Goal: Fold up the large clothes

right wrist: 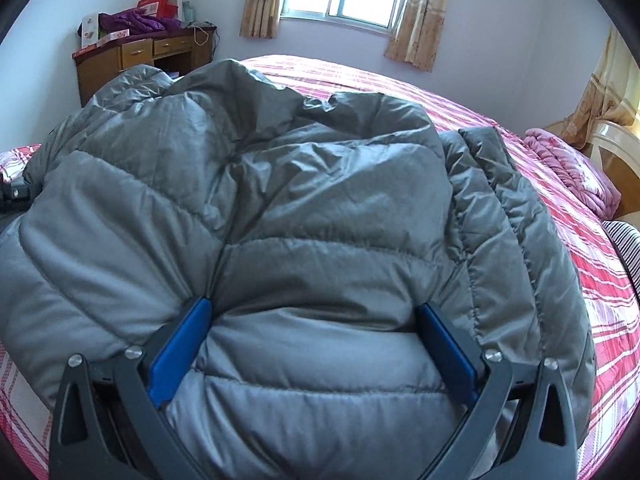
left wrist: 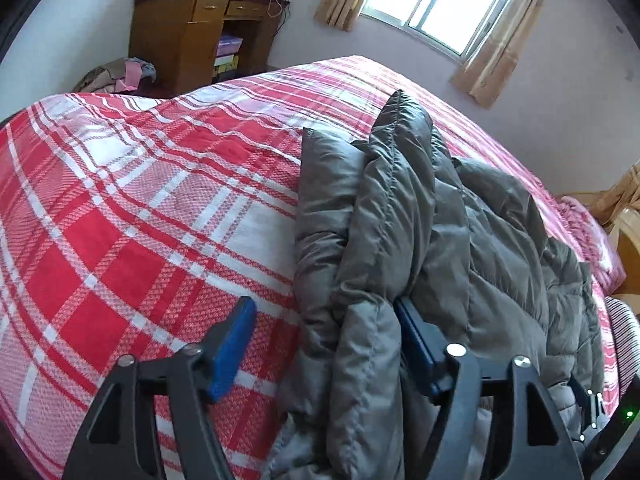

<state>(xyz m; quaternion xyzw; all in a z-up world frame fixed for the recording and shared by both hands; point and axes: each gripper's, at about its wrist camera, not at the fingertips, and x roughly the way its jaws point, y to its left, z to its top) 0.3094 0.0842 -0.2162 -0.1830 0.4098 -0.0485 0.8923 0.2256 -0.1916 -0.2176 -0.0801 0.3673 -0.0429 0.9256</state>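
A grey puffer jacket (left wrist: 420,220) lies on the bed with the red and white plaid cover (left wrist: 140,200), partly folded over itself. My left gripper (left wrist: 324,302) straddles the jacket's long left edge. Its right pad (left wrist: 416,344) lies against a fold, while its left pad (left wrist: 234,348) hangs free over the plaid cover, jaws open. In the right wrist view the jacket (right wrist: 300,184) fills most of the picture. My right gripper (right wrist: 314,305) stands wide open with a padded section bulging between its blue pads (right wrist: 182,348).
A wooden desk (left wrist: 188,32) piled with boxes and purple cloth stands at the far wall beside a curtained window (left wrist: 440,0). A pink quilt (right wrist: 572,172) lies at the bed's right end by a wooden headboard (right wrist: 616,148). A striped cloth (right wrist: 624,240) shows at the right edge.
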